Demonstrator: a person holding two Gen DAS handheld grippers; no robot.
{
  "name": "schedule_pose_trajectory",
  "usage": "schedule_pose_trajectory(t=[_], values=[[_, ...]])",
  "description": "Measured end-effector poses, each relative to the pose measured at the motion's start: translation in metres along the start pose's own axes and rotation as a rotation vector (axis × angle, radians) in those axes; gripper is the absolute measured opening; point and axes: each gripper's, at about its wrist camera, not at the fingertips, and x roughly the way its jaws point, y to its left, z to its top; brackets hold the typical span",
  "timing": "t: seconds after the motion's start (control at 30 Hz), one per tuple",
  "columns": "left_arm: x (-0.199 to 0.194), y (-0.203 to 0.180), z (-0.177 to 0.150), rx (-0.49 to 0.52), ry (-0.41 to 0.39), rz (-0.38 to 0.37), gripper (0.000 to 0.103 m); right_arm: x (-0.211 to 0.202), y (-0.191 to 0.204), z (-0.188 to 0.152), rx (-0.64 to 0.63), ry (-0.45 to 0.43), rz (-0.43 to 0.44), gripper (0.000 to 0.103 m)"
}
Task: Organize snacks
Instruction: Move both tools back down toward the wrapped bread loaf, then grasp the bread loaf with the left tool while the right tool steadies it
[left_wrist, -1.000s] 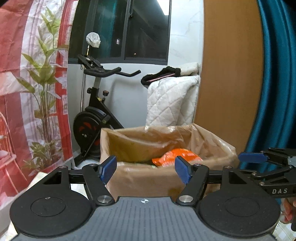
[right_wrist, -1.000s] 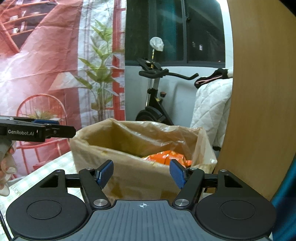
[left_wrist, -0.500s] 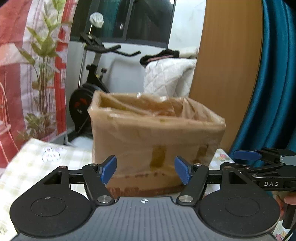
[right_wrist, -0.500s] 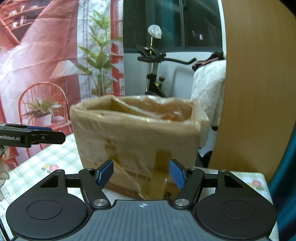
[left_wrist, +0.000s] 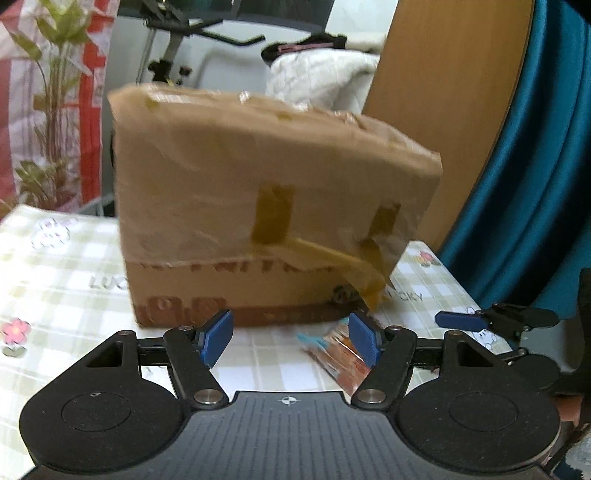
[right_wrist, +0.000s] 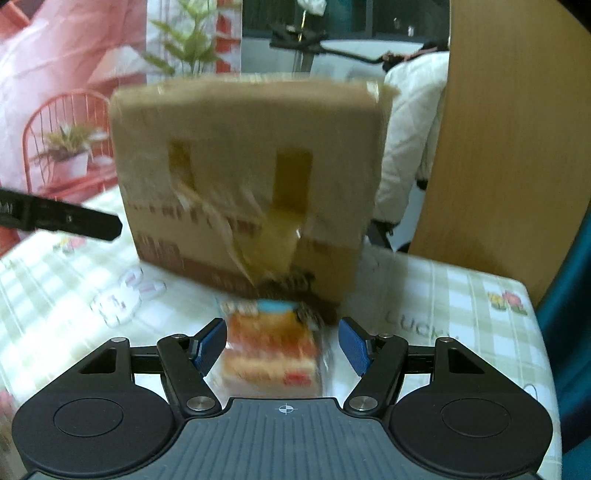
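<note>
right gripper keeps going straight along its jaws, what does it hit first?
Most likely the snack pack on the table: it lies between the open jaws of the right gripper, untouched. Just behind it stands the box. Motion blur makes depth uncertain.

The tabletop (right_wrist: 461, 295), covered in a pale green checked cloth printed with flowers, rabbits and lettering, carries a taped brown cardboard box (right_wrist: 251, 177) standing toward its far side and an orange-and-red snack packet (right_wrist: 273, 354) lying just in front of the box.
</note>
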Motion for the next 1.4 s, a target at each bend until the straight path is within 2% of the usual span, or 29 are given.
schedule_pose_trajectory(t=[0.23,0.53,0.63,0.83,0.87,0.93,1.0,1.1,1.4], values=[[0.032,-0.007,-0.009,-0.036,0.070,-0.042,0.071,0.029,-0.002,-0.015,-0.091,0.114,0.029,0.067],[0.071,-0.027,-0.015,-0.028,0.139,-0.087,0.071,0.049,0.005,-0.009,-0.123,0.090,0.104,0.069],[0.086,-0.027,-0.020,-0.038,0.171,-0.081,0.071,0.053,0.010,-0.009,-0.143,0.085,0.110,0.068],[0.117,-0.024,-0.031,-0.058,0.238,-0.108,0.069,0.056,0.011,-0.016,-0.096,0.061,0.111,0.058],[0.120,-0.023,-0.034,-0.065,0.246,-0.116,0.066,0.055,0.011,-0.017,-0.074,0.053,0.111,0.055],[0.120,-0.021,-0.038,-0.073,0.233,-0.160,0.052,0.051,0.008,-0.019,-0.020,0.036,0.111,0.052],[0.117,-0.027,-0.039,-0.031,0.225,-0.145,0.048,0.049,0.008,-0.021,0.010,0.022,0.103,0.049],[0.111,-0.033,-0.040,0.020,0.222,-0.131,0.045,0.045,0.012,-0.024,0.033,0.016,0.107,0.045],[0.073,-0.029,-0.052,0.031,0.189,-0.119,0.043,0.023,0.049,-0.027,0.022,0.008,0.111,0.042]])
